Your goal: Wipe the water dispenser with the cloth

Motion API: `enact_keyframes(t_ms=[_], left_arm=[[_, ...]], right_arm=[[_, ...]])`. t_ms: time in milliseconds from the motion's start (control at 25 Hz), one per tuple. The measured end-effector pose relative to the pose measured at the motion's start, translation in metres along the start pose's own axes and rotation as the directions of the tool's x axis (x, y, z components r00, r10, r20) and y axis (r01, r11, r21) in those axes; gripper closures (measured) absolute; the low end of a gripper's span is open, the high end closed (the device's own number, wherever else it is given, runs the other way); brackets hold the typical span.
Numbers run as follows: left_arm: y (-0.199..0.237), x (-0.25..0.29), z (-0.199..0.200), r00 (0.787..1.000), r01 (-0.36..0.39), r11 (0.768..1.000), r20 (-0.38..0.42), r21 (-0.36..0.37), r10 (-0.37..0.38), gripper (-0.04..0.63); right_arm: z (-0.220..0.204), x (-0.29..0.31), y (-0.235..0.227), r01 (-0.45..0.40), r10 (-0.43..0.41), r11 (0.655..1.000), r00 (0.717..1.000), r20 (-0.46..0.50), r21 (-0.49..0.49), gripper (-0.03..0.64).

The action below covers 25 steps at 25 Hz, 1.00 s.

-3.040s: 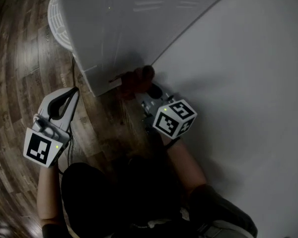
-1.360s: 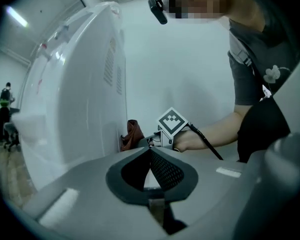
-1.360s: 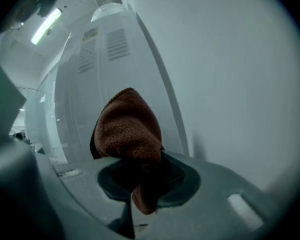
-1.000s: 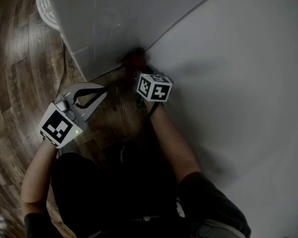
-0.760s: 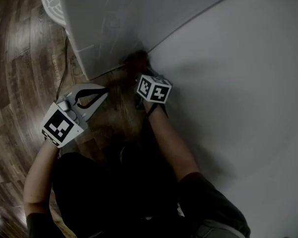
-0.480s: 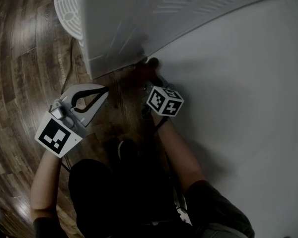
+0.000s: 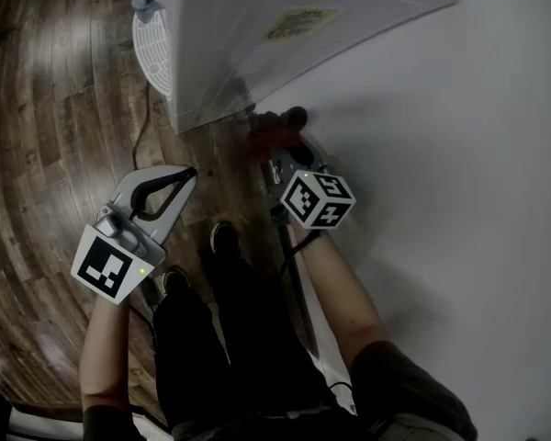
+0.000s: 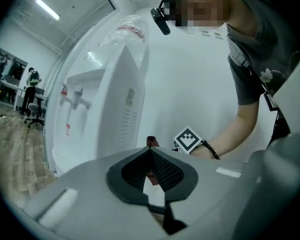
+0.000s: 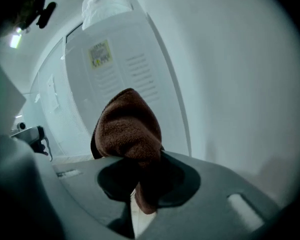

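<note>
Dispenser (image 7: 257,35) stands just beside the cloth (image 9: 130,129) pinched in your right gripper (image 7: 285,150); press hard and the wad may slip out. Your left gripper (image 7: 179,177) is closed, empty.

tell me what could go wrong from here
The cloth is mostly bunched above the right claw, so dragging it along the panel may pull it free. That claw sits low in the narrow corner between the dispenser and the wall, where its hard plastic could scrape either one.
</note>
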<state>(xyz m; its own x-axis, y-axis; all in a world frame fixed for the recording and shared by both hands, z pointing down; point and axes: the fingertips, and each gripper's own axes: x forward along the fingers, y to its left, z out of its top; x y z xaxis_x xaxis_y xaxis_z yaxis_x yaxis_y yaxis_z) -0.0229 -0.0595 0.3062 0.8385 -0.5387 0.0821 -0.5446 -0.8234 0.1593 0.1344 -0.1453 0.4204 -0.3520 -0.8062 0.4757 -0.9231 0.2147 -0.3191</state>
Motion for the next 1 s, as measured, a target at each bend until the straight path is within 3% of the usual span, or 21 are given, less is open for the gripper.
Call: enact_keyframes(t_ms=[280,600,800,1000], left_arm=[[-0.032,-0.032,0.133,0.998,-0.017,0.999,0.055,-0.044,0.020,0.577],[-0.050,-0.056,0.270,0.990,-0.024,1.000,0.142,0.014,0.021,0.577],[-0.084,-0.081,0.332,0.985,-0.027,0.999,0.172,-0.046,0.035,0.577],[-0.127,-0.103,0.366,0.979,0.018,1.000,0.205,-0.016,-0.014,0.577]], right_arm=[[0.112,-0.078,0.070,-0.028,0.030,0.999,0.998,0.059,-0.033,0.557],[0.232,-0.147,0.144,-0.071,0.084,0.995,0.979,0.185,-0.072,0.557],[0.266,-0.198,0.177,-0.076,0.077,0.997,0.976,0.205,-0.014,0.558],[0.288,-0.243,0.209,-0.095,0.089,0.995,0.970,0.228,0.017,0.557]])
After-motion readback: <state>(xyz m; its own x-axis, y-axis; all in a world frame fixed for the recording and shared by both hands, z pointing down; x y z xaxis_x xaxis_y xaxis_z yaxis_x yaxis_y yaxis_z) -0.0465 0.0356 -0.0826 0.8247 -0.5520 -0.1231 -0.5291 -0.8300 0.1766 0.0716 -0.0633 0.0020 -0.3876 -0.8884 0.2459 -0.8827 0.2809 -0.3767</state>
